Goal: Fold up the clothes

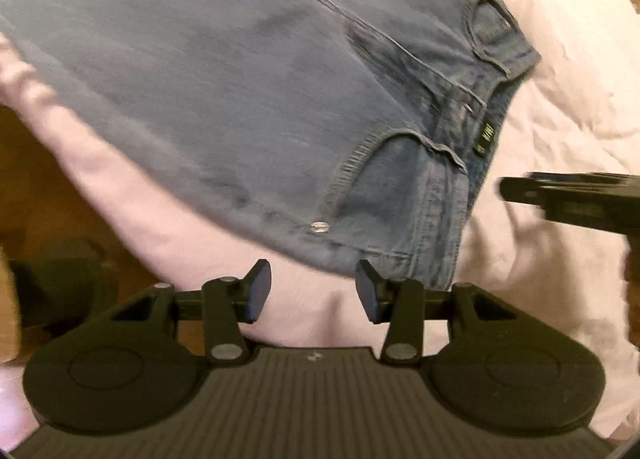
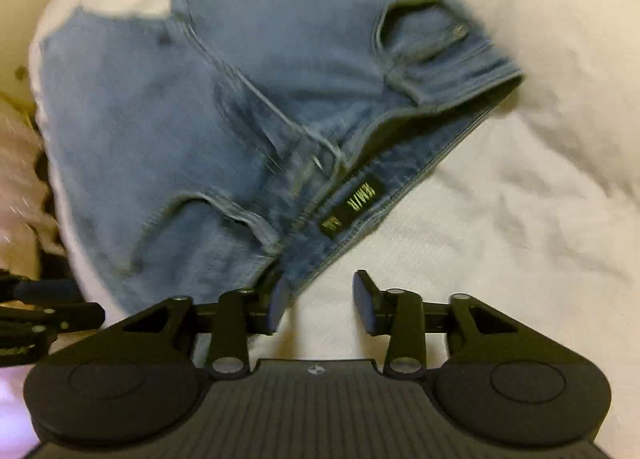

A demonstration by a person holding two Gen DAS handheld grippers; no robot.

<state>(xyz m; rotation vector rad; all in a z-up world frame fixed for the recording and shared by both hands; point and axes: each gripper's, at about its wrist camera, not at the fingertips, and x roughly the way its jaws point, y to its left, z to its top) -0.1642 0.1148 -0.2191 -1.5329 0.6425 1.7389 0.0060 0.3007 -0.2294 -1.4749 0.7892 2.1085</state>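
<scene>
bed (image 1: 560, 71): white cover under everything, my folding surface | jeans (image 1: 224, 99): spread flat ahead of both grippers, waistband nearest, ready for folding | left gripper (image 1: 312, 291): jaws apart, empty | right gripper (image 2: 320, 301): jaws apart, holding nothing

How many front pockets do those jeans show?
2. One pocket opening curves at the far end of the waistband on the jeans; the other pocket lies at the near end, close to the camera. Any back pockets are hidden underneath.
</scene>
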